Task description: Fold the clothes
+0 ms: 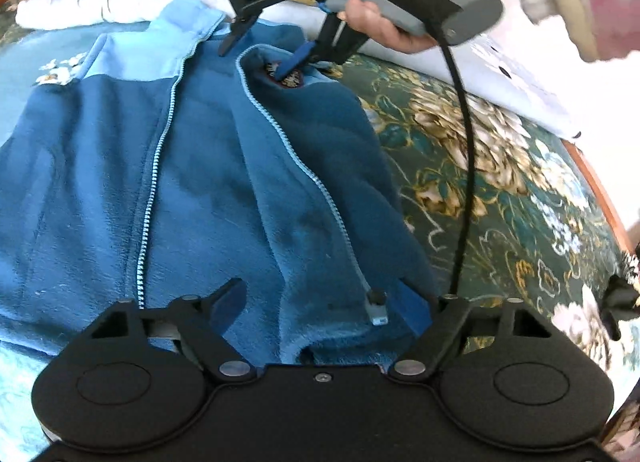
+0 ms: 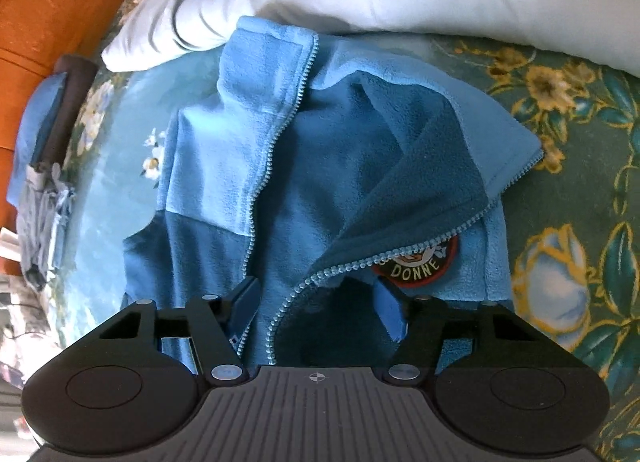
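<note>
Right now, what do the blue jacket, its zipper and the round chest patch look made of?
Jacket: fleece by the look, matte napped pile, two blues, soft rumpled folds.
Zipper: pale blue moulded teeth, probably plastic; no metallic glint. Its puller looks grey, material unclear.
Patch: likely embroidered cloth, red stitched rim, dark ground, pale lettering; partly hidden under the flap.

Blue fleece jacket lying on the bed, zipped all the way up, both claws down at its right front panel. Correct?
Not quite: the fleece jacket is unzipped. The right wrist view shows its two rows of zipper teeth apart and the front flap folded back by the round patch. The rest holds: it lies on the floral bedspread, with the left claw and right claw at that panel.
</note>
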Tool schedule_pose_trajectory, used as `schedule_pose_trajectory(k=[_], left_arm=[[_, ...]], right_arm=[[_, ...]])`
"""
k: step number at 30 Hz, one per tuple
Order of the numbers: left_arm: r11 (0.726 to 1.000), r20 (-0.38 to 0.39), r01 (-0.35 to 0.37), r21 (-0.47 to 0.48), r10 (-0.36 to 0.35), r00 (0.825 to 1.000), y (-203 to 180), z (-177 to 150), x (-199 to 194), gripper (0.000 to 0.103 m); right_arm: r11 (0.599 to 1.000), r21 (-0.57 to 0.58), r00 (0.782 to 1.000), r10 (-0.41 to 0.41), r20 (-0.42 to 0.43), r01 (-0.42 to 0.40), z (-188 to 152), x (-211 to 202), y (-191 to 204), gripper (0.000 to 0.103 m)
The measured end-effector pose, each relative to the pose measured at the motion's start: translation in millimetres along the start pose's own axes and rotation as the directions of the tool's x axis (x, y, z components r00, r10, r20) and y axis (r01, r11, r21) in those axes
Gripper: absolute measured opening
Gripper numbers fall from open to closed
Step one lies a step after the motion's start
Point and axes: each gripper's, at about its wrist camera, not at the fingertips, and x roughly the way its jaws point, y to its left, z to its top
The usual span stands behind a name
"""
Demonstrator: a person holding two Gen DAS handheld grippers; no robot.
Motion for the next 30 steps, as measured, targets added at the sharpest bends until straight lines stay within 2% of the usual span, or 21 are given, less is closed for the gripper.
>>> schedule_pose_trajectory(k=[2, 7, 10, 14, 16, 17, 19, 22, 23, 26, 30], left_arm=[[1.000, -0.015, 0.001, 0.005, -0.001, 1.000, -2, -3, 2, 0.066], [1.000, -0.021, -0.005, 0.027, 0.006, 1.000, -2, -7, 1, 0.065], [0.998, -0.009, -0.040, 0.039, 0.040, 0.999, 1, -8, -2, 0.060], [0.996, 0.004, -0.087, -0.008, 0.087, 0.996, 10, -7, -4, 0.054], [0.995, 0.016, -0.094, -0.028, 0.095, 0.995, 13, -6, -4, 0.050], [0.995, 0.024, -0.096, -0.028, 0.096, 0.995, 13, -6, -5, 0.047], [0.996, 0.037, -0.087, -0.027, 0.088, 0.995, 12, -5, -6, 0.042], [0.996, 0.034, -0.074, -0.040, 0.075, 0.997, 16, -5, -10, 0.026], [0.996, 0.032, -0.076, -0.044, 0.077, 0.997, 15, -6, -9, 0.017], [0.995, 0.035, -0.067, -0.073, 0.069, 0.997, 17, -6, -10, 0.010], [0.988, 0.047, -0.050, -0.147, 0.057, 0.997, 26, -6, -13, 0.007]], right_arm=[[1.000, 0.002, 1.000, 0.001, 0.000, -0.001, 0, 0, -2, 0.061], [0.999, 0.040, 1.000, -0.005, 0.021, 0.004, 4, -1, -7, 0.061], [0.998, 0.061, 0.999, -0.004, 0.032, 0.002, 8, -1, -9, 0.061], [0.998, 0.057, 0.999, 0.013, 0.031, -0.015, 12, -1, -4, 0.060], [0.998, 0.057, 1.000, 0.010, 0.018, -0.011, 13, 2, -1, 0.048], [0.998, 0.056, 1.000, 0.000, 0.012, -0.001, 13, 3, 0, 0.045], [0.997, 0.070, 0.999, -0.036, 0.003, 0.036, 13, 5, 0, 0.032], [0.994, 0.093, 0.999, -0.054, -0.001, 0.054, 12, 6, -2, 0.024], [0.994, 0.093, 0.999, -0.054, -0.001, 0.054, 11, 6, -2, 0.022], [0.994, 0.089, 0.998, -0.066, 0.010, 0.064, 10, 5, 0, 0.017], [0.993, 0.067, 0.994, -0.101, 0.041, 0.098, 11, 2, 9, 0.013]])
